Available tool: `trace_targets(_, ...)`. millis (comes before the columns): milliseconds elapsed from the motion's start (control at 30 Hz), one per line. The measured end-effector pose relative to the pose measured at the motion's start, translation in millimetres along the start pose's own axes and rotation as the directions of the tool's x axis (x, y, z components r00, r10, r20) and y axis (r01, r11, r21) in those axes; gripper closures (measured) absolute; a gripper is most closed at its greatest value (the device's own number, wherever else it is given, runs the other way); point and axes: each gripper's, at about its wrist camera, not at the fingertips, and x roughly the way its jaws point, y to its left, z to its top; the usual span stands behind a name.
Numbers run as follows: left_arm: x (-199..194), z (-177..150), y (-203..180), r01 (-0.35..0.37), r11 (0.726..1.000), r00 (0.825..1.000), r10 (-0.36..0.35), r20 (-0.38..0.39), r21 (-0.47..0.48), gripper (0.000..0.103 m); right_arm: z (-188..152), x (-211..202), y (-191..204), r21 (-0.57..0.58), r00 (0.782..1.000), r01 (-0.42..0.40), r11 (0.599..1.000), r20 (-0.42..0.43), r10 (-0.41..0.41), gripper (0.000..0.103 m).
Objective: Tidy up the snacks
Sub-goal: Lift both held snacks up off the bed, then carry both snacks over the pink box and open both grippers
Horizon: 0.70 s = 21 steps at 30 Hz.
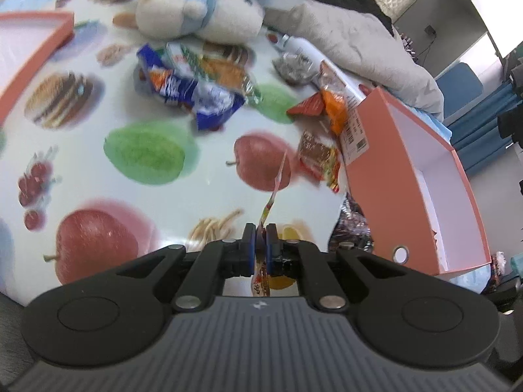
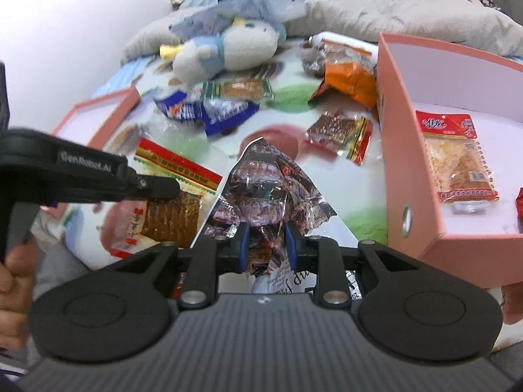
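Observation:
My left gripper (image 1: 261, 230) is shut on a thin snack packet (image 1: 276, 189) that shows edge-on, lifted above the fruit-print tablecloth (image 1: 147, 150). From the right wrist view, that packet (image 2: 176, 202) has a red and green band and a brown snack inside, held at the left gripper (image 2: 165, 191). My right gripper (image 2: 267, 232) is shut on a dark crinkly bag of wrapped snacks (image 2: 264, 179). An open pink box (image 2: 418, 248) at the right holds a red-topped snack packet (image 2: 457, 160).
Loose on the cloth lie blue packets (image 2: 212, 112), a green packet (image 2: 238, 89), an orange packet (image 2: 349, 78) and a red-brown packet (image 2: 340, 130). A plush toy (image 2: 225, 49) lies at the back. A pink lid (image 1: 32, 49) sits at the left. Grey fabric (image 1: 359, 39) lies behind.

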Motion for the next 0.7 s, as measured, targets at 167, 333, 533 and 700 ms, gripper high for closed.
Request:
trace_targets(167,-29.6,12.5,-26.2,-0.020,0.998,0.998,0.017,0.060,0.056,0.096,19.2,-28.6,4.5,-0.002,0.998,-0.016,1.000,0.056,0.016,0.077)
trace_targets(333,-60.3,31.2,-51.4,-0.004,0.995,0.991,-0.008,0.131,0.096,0.096,44.5,-58.1,7.4,-0.012,0.992,-0.021,1.000,0.128,0.022,0.076)
trace_targets(533,-92.9,55.1,-83.3,0.037,0.989,0.977,-0.066,0.203,0.143,0.096,69.6,-90.7,6.2,-0.045,0.972,0.017,0.999,0.235,-0.006,0.077)
trace_targets(700,-109.7,72.5,-111.9,0.059,0.982,0.964,-0.102,0.246,0.178,0.096,88.4,-111.7,-4.1,-0.045,0.955,0.049,0.998,0.295,-0.033,0.077)
